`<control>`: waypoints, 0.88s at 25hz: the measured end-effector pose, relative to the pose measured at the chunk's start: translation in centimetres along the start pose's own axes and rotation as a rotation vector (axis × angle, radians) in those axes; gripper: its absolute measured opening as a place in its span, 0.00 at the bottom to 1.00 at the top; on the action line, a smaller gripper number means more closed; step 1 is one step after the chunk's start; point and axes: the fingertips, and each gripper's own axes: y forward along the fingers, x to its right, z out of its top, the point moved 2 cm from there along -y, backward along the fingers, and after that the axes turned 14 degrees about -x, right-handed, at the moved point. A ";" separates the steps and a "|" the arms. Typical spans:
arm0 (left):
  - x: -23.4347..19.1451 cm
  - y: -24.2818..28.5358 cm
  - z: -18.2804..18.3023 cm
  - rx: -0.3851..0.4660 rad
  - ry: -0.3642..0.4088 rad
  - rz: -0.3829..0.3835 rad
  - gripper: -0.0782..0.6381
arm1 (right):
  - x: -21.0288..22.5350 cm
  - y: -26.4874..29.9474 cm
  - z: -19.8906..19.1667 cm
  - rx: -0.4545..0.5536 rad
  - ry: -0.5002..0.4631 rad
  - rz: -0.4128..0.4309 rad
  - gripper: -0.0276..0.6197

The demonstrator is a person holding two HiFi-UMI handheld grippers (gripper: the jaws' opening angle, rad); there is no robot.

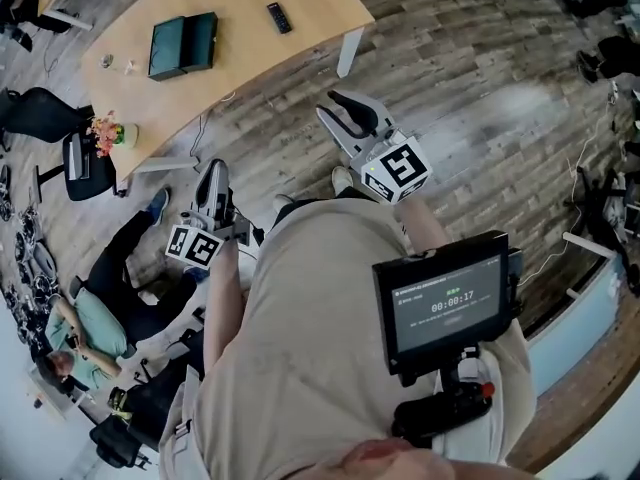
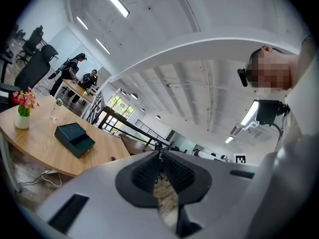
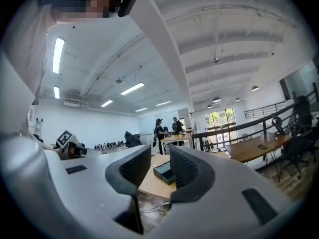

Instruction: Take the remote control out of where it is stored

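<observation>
A black remote control lies on the curved wooden table at the top of the head view, just right of a dark green box that sits open in two halves. Both grippers hang over the wood floor, well short of the table. My left gripper has its pads meeting at the tips, with nothing between them; the box shows far off to its left. My right gripper stands slightly open, and the box shows through the empty gap.
A vase of flowers stands at the table's near left end, with an office chair beside it. A person sits on the floor at lower left. A white table leg stands ahead. A screen unit hangs at my chest.
</observation>
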 end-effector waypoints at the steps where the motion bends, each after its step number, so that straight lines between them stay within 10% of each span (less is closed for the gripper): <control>1: -0.9 -0.4 -0.1 -0.009 0.008 0.002 0.12 | -0.8 0.9 -0.3 -0.007 -0.005 0.003 0.21; 22: -4.7 1.6 -1.2 -0.147 0.011 -0.048 0.12 | -2.9 5.2 -3.9 -0.174 -0.186 -0.168 0.21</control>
